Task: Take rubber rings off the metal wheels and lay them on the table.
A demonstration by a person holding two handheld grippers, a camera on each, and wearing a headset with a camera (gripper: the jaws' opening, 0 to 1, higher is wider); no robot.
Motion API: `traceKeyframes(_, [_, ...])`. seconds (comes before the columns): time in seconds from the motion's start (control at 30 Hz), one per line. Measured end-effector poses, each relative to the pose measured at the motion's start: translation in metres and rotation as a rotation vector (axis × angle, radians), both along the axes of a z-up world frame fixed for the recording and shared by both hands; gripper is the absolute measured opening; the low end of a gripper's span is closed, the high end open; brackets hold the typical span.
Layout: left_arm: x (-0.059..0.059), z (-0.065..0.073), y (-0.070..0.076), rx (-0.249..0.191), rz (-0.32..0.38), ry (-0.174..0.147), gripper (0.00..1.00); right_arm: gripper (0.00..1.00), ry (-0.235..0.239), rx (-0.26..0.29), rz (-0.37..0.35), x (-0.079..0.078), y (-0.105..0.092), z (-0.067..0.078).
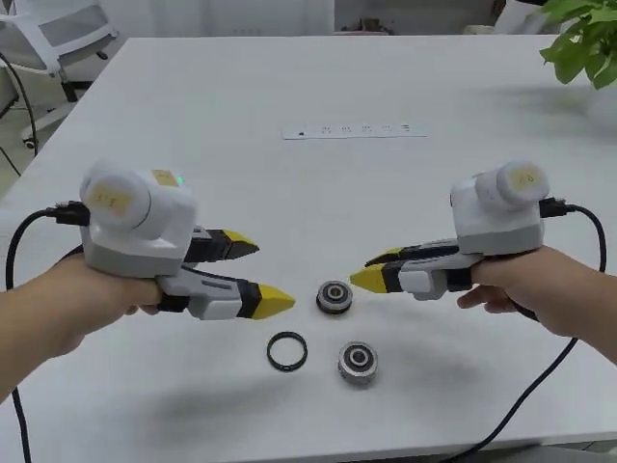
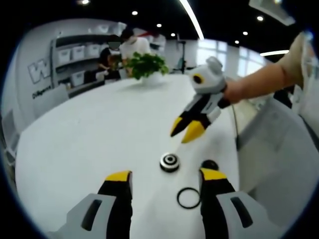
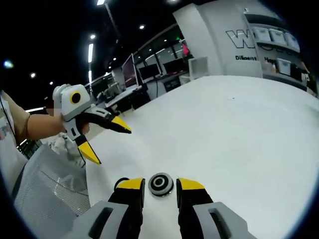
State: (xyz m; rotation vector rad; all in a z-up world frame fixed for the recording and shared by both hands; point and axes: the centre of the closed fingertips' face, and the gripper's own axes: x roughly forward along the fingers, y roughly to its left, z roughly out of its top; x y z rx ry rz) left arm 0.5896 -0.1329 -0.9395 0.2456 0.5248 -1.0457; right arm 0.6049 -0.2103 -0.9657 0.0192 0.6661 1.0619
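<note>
A metal wheel with a dark rubber rim lies on the white table between both grippers. A second, silver-rimmed wheel lies nearer me, with a loose black rubber ring flat on the table to its left. My left gripper hovers open, wide apart, left of the dark-rimmed wheel. My right gripper is open by a narrower gap, its tips just right of that wheel, which sits just beyond the jaw tips. Nothing is held.
A white power strip lies mid-table farther back. A green plant stands at the far right corner and an office chair beyond the far left edge. The table's front edge runs just behind the silver-rimmed wheel.
</note>
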Motion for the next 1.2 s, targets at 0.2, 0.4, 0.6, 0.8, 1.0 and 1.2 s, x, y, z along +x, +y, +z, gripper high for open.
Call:
traceKeyframes(0.2, [0.006, -0.006, -0.005, 0.009, -0.007, 0.009, 0.54, 0.24, -0.008, -0.017, 0.006, 0.001, -0.003, -0.006])
traceKeyframes(0.4, [0.010, -0.010, -0.010, 0.009, -0.008, 0.016, 0.52, 0.24, -0.018, -0.031, 0.017, 0.002, -0.004, -0.012])
traceKeyframes(0.6, [0.013, -0.016, -0.016, 0.017, -0.019, 0.023, 0.50, 0.24, -0.031, -0.061, 0.046, -0.001, -0.002, -0.022])
traceKeyframes(0.8, [0.013, -0.024, -0.022, 0.030, -0.034, 0.027, 0.48, 0.24, -0.041, -0.088, 0.082, -0.006, 0.000, -0.031])
traceKeyframes(1.0, [0.013, -0.031, -0.029, 0.040, -0.051, 0.035, 0.47, 0.23, -0.058, -0.125, 0.122, -0.007, 0.000, -0.045])
traceKeyframes(1.2, [0.013, -0.036, -0.034, 0.040, -0.060, 0.043, 0.44, 0.22, -0.063, -0.126, 0.126, -0.006, 0.003, -0.048])
